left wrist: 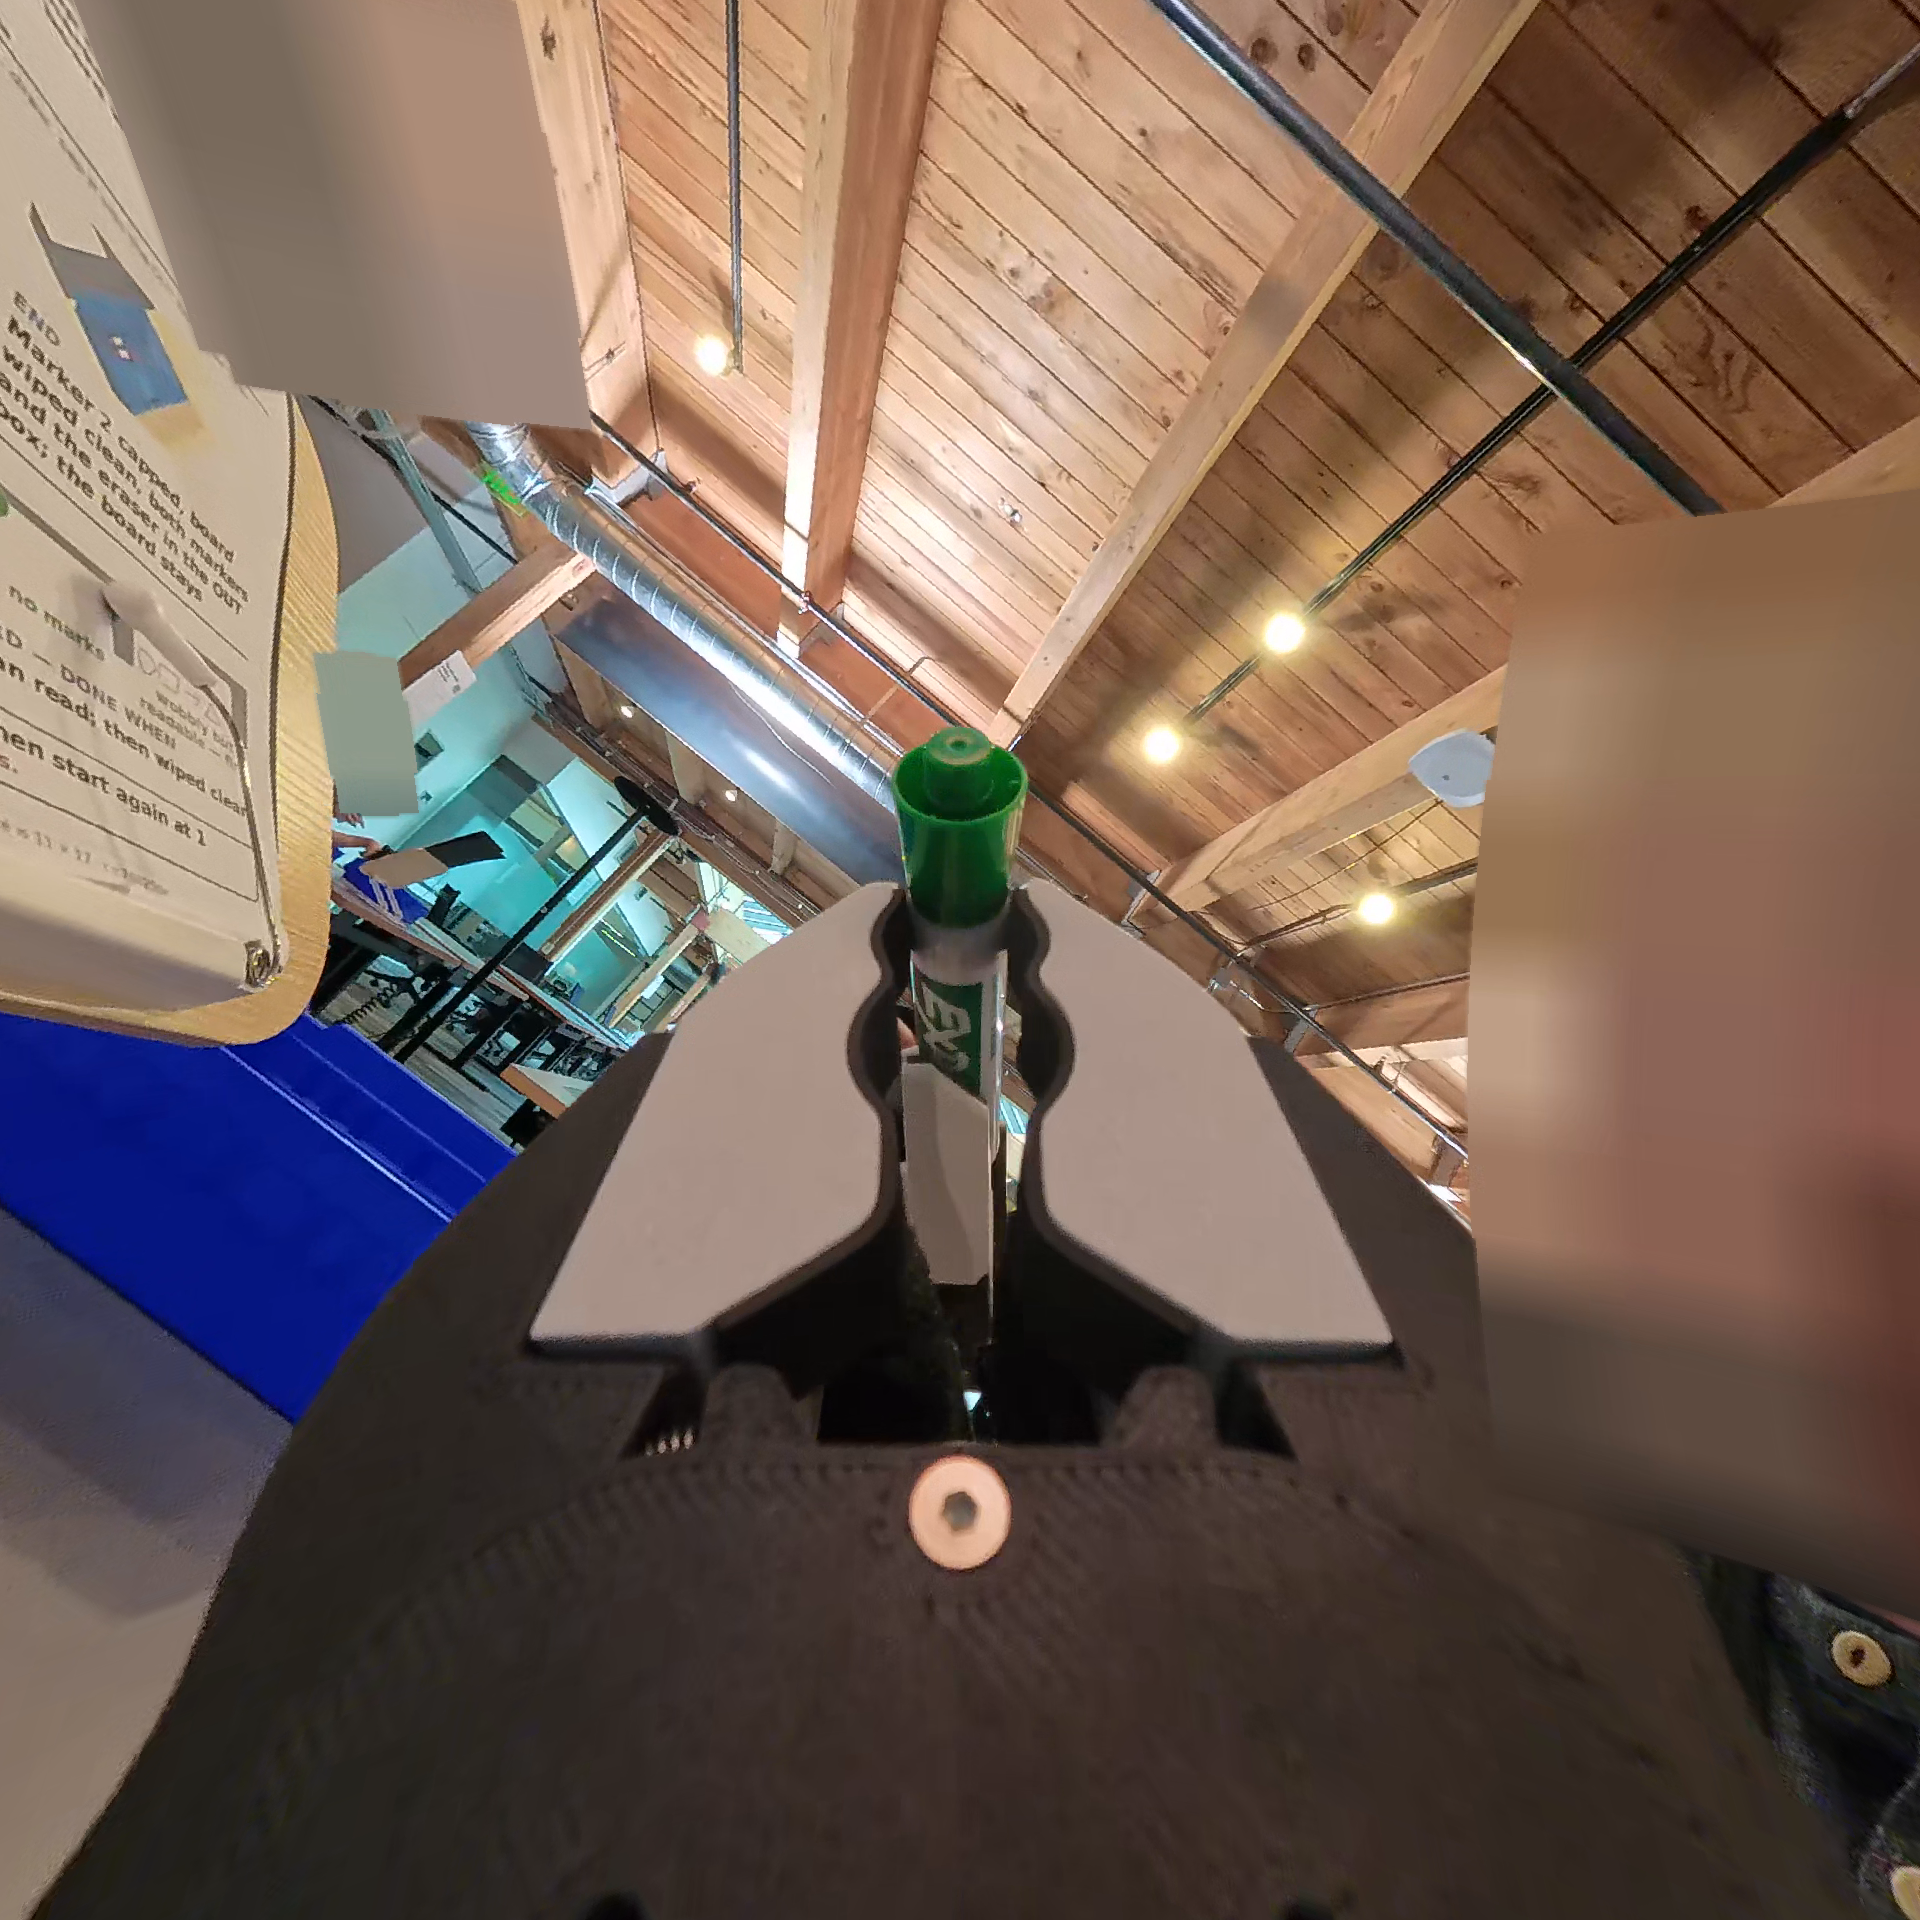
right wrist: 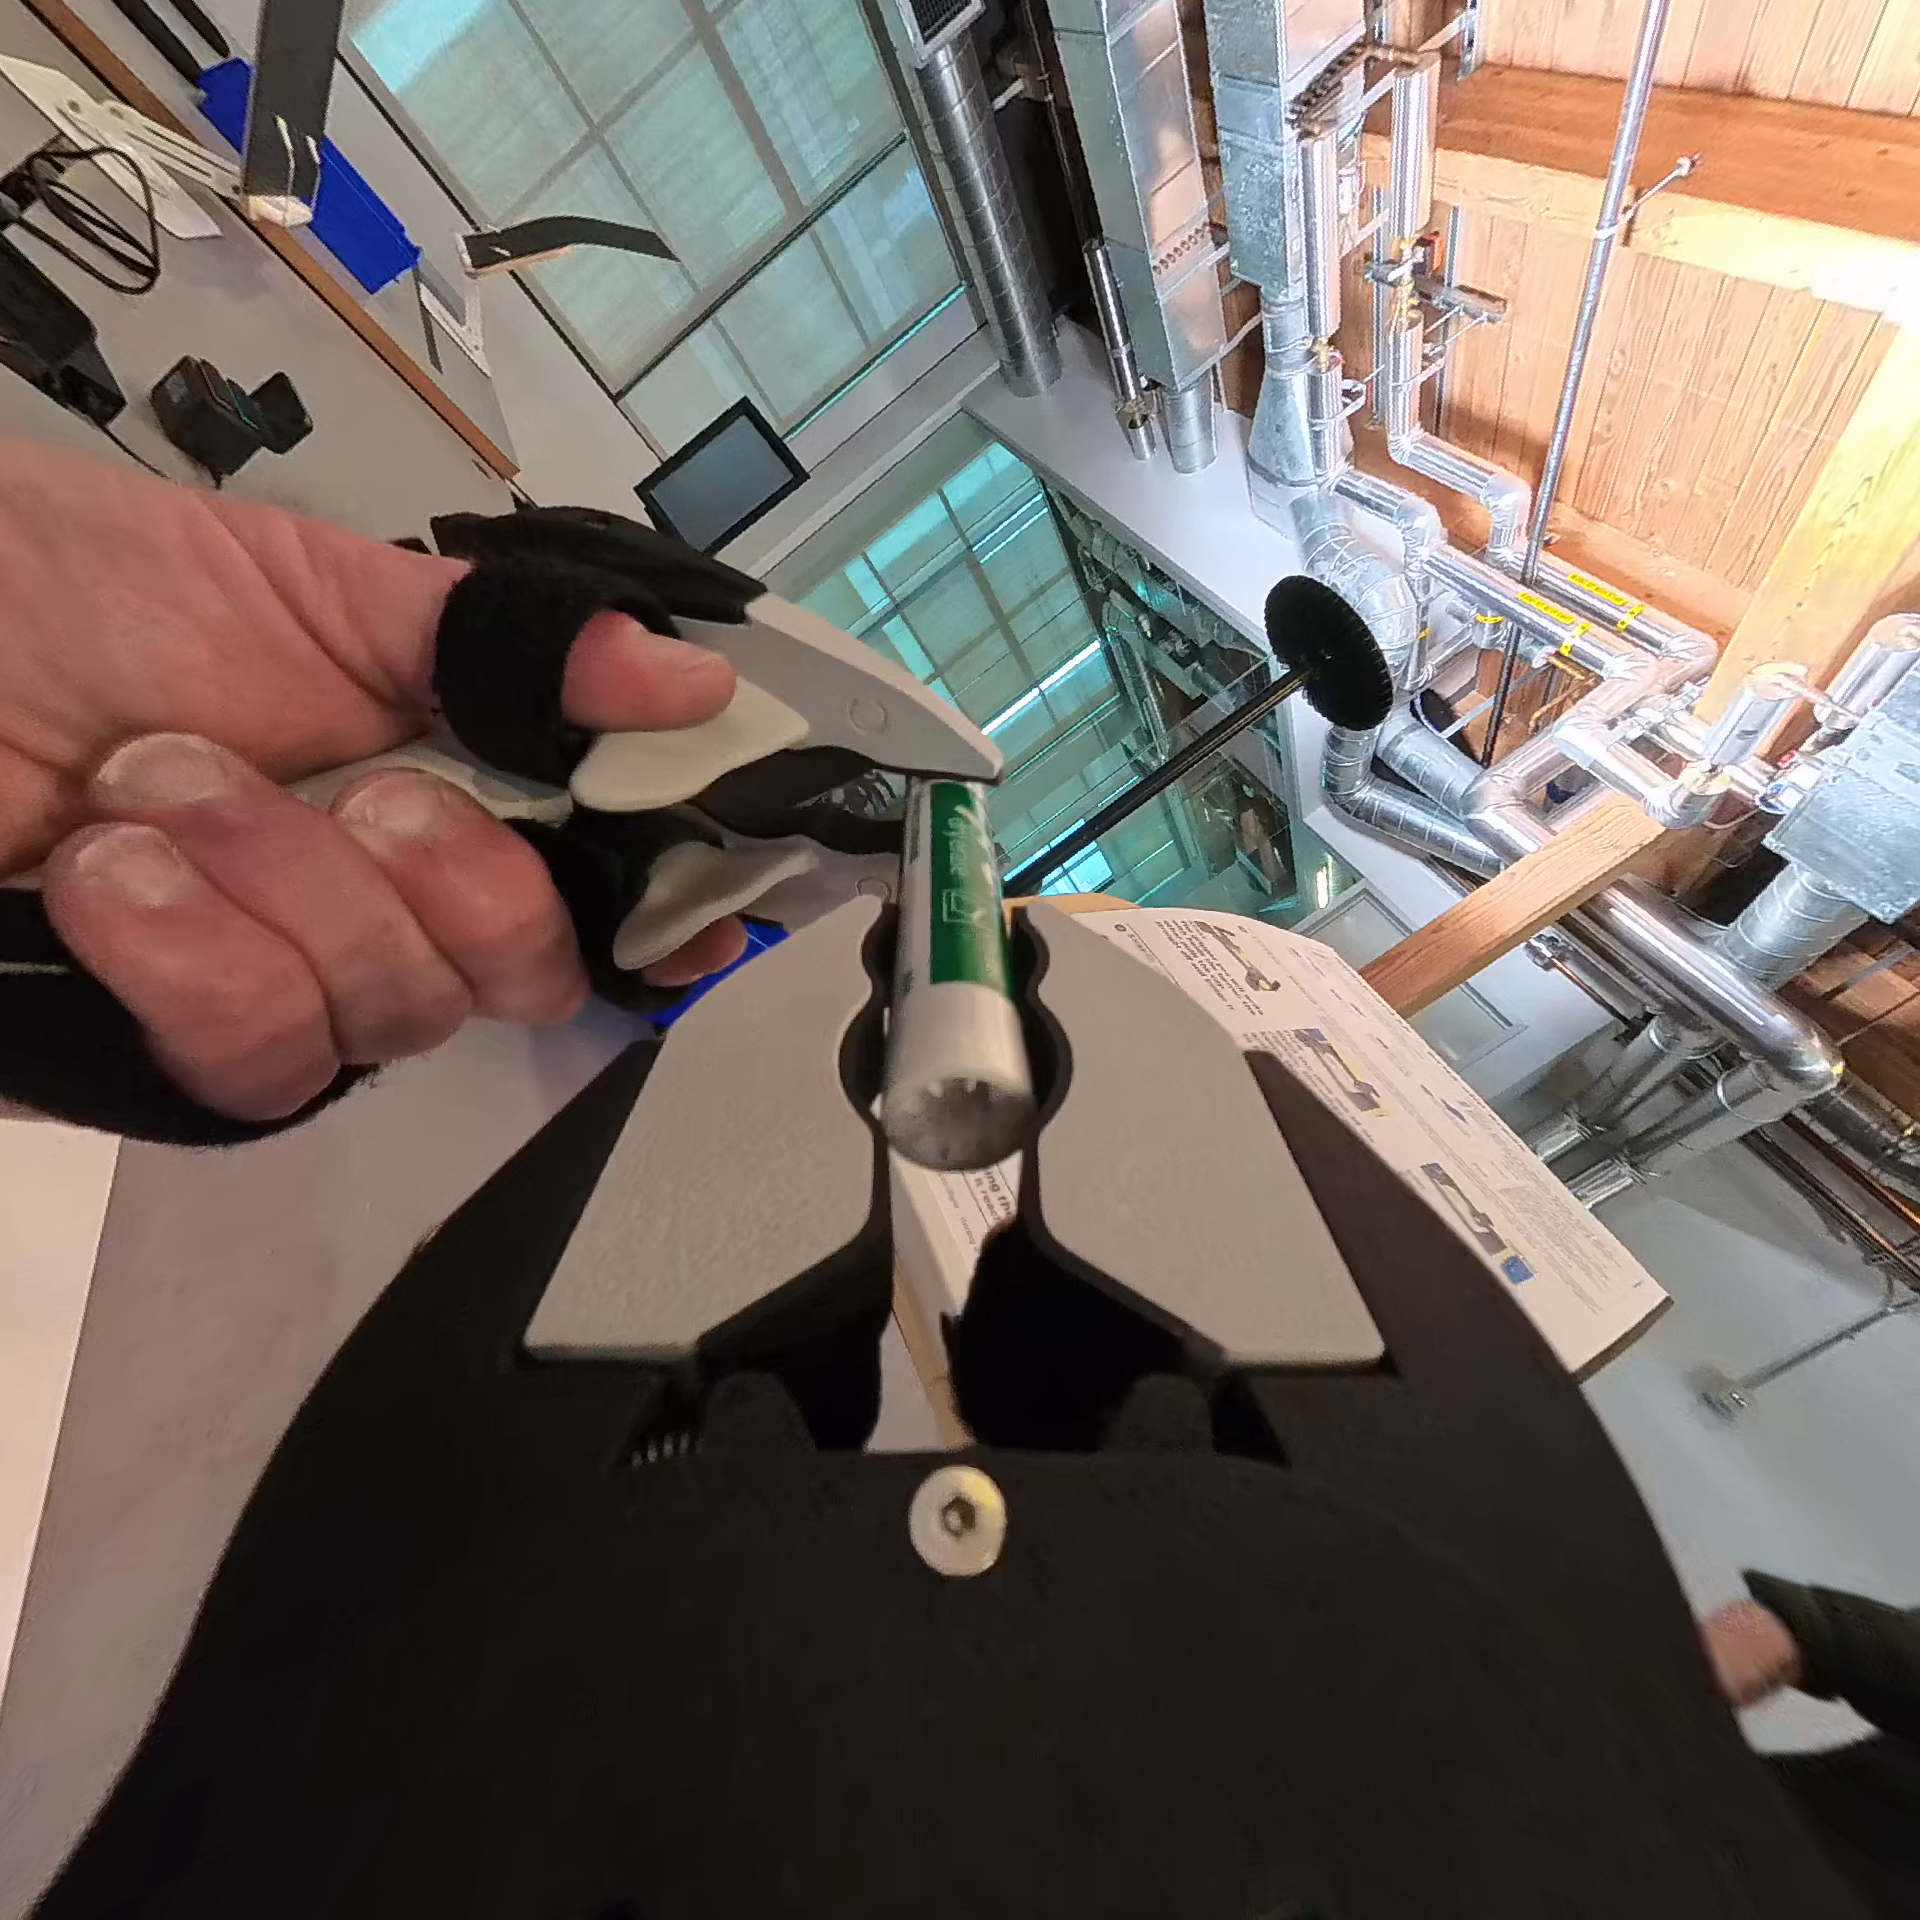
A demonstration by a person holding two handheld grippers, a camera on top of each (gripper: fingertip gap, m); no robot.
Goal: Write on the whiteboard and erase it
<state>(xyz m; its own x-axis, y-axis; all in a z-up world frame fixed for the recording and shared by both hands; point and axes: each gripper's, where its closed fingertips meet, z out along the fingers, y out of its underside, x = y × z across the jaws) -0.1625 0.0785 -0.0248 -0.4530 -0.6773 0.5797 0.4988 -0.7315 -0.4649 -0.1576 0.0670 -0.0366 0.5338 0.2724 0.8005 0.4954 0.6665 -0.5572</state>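
A green-capped marker (left wrist: 954, 831) with a white and green barrel is held by both grippers. My left gripper (left wrist: 956, 906) is shut on it just below the cap, which sticks out past the fingertips towards the ceiling. My right gripper (right wrist: 951, 920) is shut on the barrel of the same marker (right wrist: 951, 997), with the butt end pointing at the camera. The right wrist view also shows the left gripper (right wrist: 904, 821), held by a hand (right wrist: 260, 779), with its fingers closed on the marker's far end. No whiteboard shows in either view.
A printed instruction sheet on a board (left wrist: 135, 623) hangs at the upper left, and it also shows in the right wrist view (right wrist: 1351, 1091). A blue bin (left wrist: 208, 1143) is at the left. Overhead are wooden beams, lamps and metal ducts (right wrist: 1455, 520). Both grippers' tips are close together, under 4 cm apart.
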